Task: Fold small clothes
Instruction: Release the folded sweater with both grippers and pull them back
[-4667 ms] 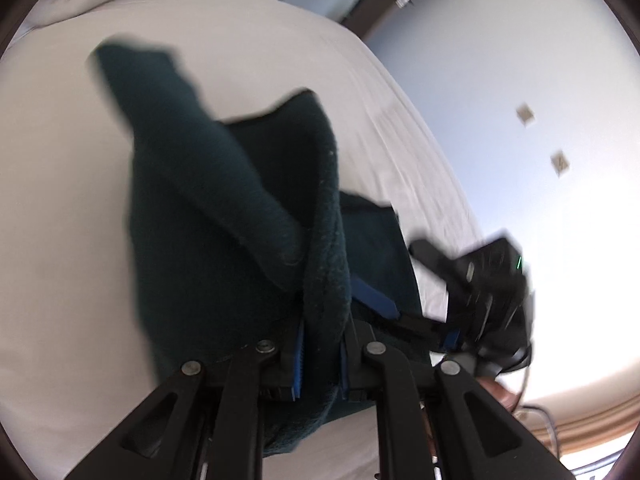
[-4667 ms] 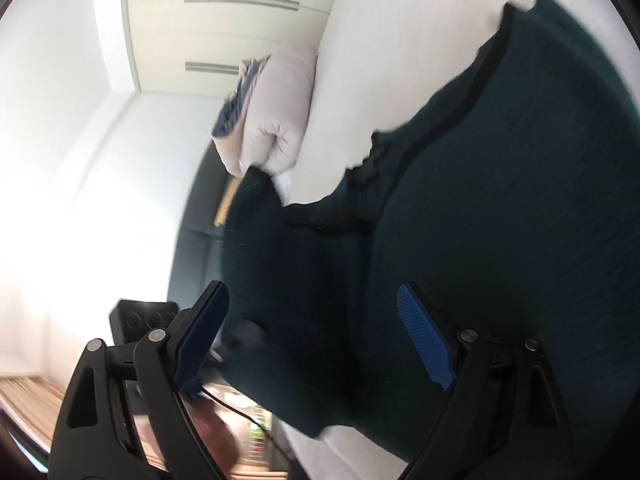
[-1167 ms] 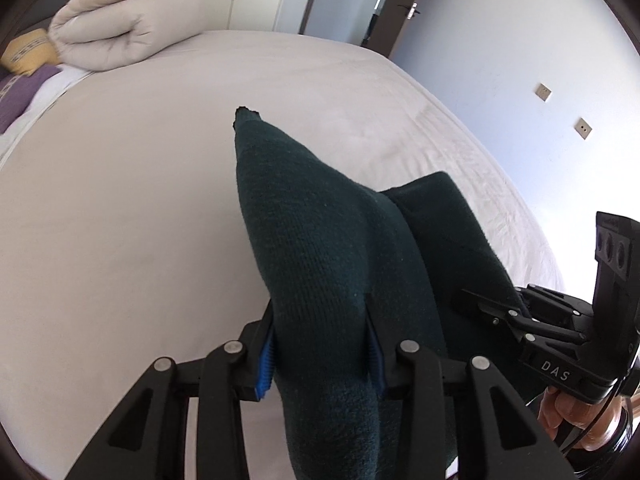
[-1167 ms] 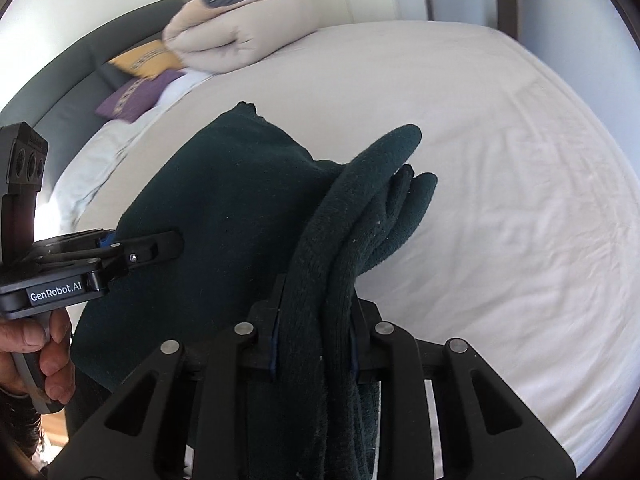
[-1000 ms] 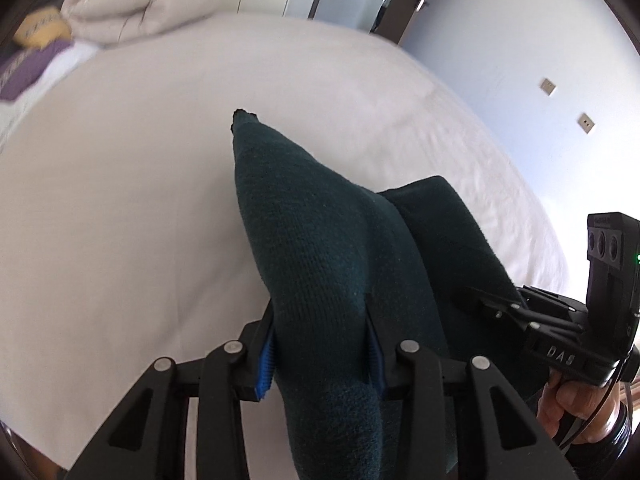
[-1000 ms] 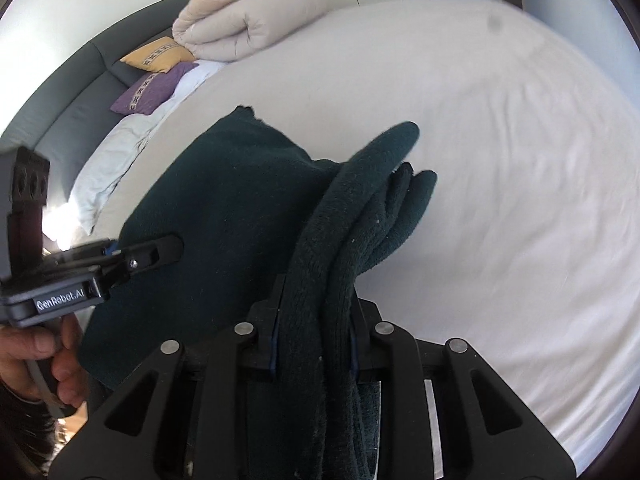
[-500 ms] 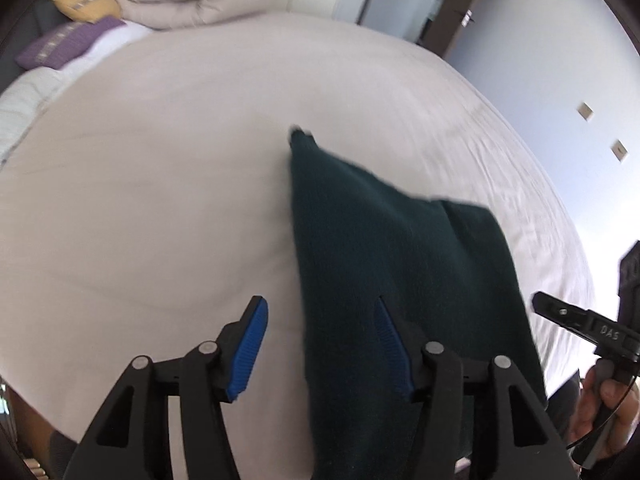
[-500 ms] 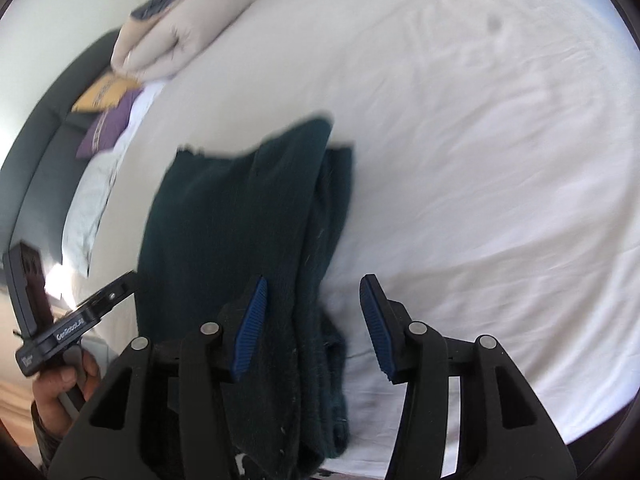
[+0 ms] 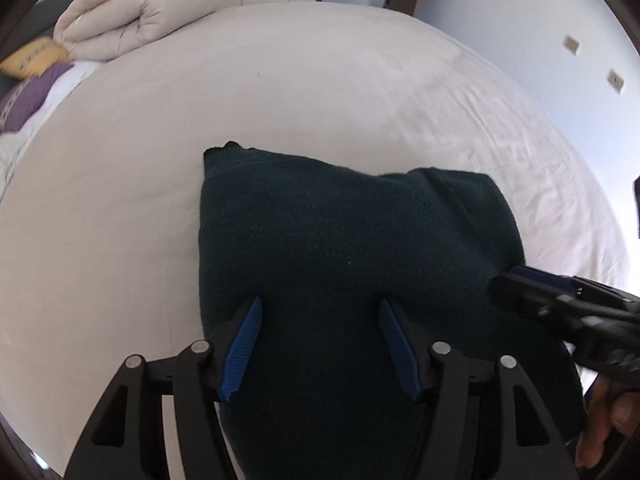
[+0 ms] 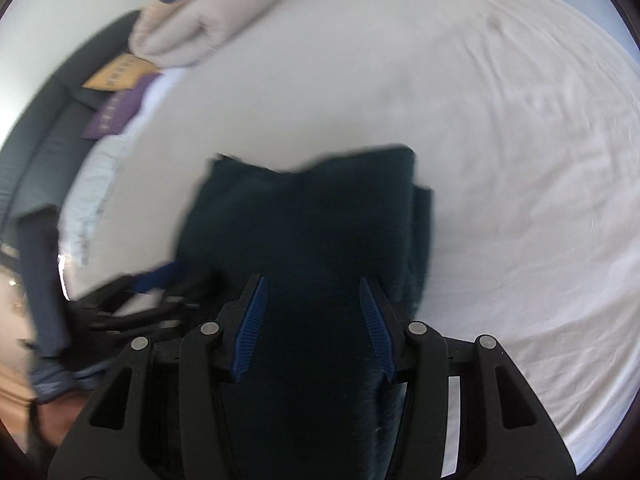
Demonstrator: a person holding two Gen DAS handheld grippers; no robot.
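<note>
Dark-green knit (image 9: 344,248) lies folded mid-frame on the bed (image 9: 120,160); left tongs (image 9: 320,344) opening, right tongs (image 10: 312,324) apart, both empty. Best smoothed square before another fold.

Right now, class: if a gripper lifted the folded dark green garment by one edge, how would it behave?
The garment would probably sag and unfold: it is soft knit, with loosely stacked layers along its right side. Its fuzzy surface suggests it shouldn't slip. It cannot roll.
</note>
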